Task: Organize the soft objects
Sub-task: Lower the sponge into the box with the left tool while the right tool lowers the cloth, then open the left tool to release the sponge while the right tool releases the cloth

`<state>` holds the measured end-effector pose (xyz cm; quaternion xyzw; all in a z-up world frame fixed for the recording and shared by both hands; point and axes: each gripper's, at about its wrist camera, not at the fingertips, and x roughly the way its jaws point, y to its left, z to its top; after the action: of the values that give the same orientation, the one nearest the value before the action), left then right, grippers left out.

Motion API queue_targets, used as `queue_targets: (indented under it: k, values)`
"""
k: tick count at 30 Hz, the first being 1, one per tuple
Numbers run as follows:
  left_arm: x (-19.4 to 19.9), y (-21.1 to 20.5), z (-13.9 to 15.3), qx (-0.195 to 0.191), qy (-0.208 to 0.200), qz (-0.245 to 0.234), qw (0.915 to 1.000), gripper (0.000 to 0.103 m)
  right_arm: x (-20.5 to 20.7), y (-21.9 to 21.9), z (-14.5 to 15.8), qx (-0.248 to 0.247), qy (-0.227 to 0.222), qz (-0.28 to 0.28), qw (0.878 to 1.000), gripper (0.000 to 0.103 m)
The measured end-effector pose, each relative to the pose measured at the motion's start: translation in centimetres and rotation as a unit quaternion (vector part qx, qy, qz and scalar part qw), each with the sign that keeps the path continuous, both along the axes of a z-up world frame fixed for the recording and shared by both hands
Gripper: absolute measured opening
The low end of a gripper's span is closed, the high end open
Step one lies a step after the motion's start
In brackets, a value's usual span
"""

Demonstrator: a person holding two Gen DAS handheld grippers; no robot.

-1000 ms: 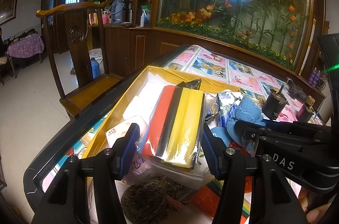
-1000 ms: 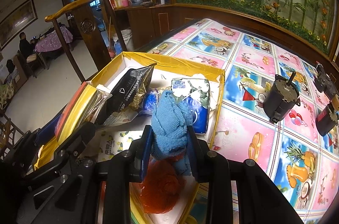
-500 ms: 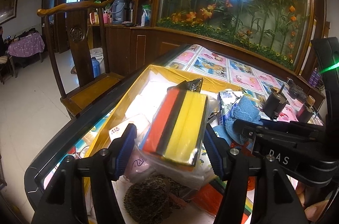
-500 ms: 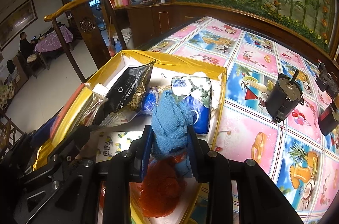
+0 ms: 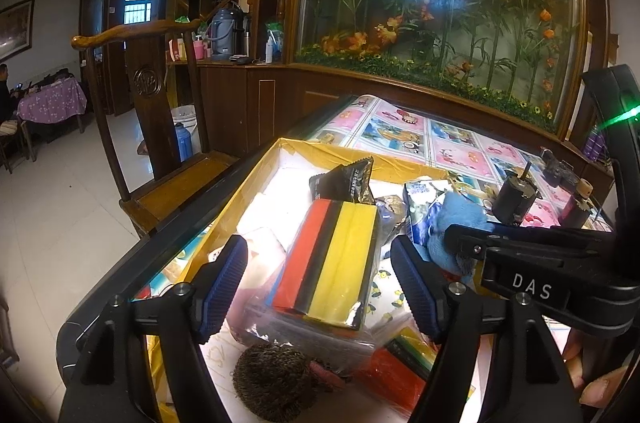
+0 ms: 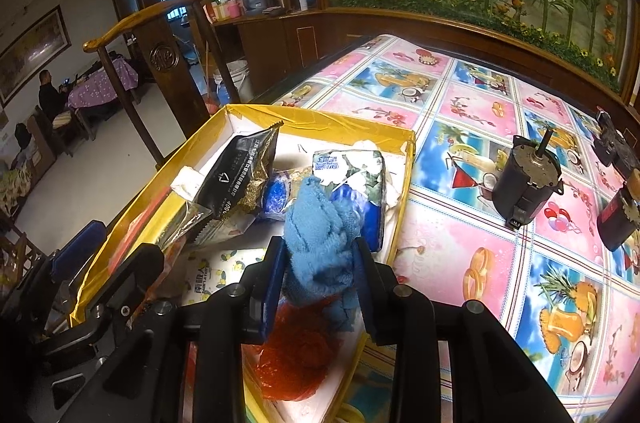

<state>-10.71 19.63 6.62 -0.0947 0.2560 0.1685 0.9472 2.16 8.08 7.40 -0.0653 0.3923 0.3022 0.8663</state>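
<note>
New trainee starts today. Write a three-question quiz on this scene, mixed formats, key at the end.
1. True or false: the sponge pack is squeezed between the left gripper's fingers.
2. What sits between the right gripper's fingers? A) blue cloth B) black snack bag C) tissue pack
3. Fill in: the dark motor stands on the patterned ____, outside the yellow box.

Key: 1 false; 2 A; 3 tablecloth.

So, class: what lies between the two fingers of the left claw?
In the left wrist view, the bagged striped sponge pack lies between the fingers of the left claw, resting in the yellow box; the jaws are opening, clear of it.
</note>
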Motion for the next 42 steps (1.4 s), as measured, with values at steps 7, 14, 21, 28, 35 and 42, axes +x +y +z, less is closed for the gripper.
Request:
queue_targets:
  k: [7, 14, 21, 28, 35, 42]
  values:
    - [-0.4, -0.2, 0.4, 0.005, -0.007, 0.002, 1.0, 0.075, -0.3, -0.6, 0.7, 0.009, -0.004, -0.005, 1.0, 0.045]
    - [-0.6, -0.2, 0.7, 0.009, -0.013, 0.004, 0.9999, 0.076, -0.4, -1.0, 1.2, 0.014, -0.007, -0.009, 1.0, 0.046]
    - [-0.7, -0.3, 0.8, 0.01, -0.014, 0.005, 0.9998, 0.079, -0.5, -1.6, 1.5, 0.019, -0.007, -0.015, 1.0, 0.049]
    - [-0.8, -0.2, 1.0, 0.011, -0.015, 0.005, 0.9998, 0.08, -0.6, -2.1, 1.7, 0.023, -0.006, -0.019, 1.0, 0.05]
    - [-1.0, 0.0, 1.7, 0.015, -0.019, 0.006, 0.9997, 0.082, -0.8, -2.6, 1.8, 0.024, -0.006, -0.023, 0.999, 0.05]
    - [-1.5, -0.1, 2.2, 0.02, -0.024, 0.008, 0.9995, 0.084, -1.1, -3.0, 2.1, 0.025, -0.008, -0.026, 0.999, 0.051]
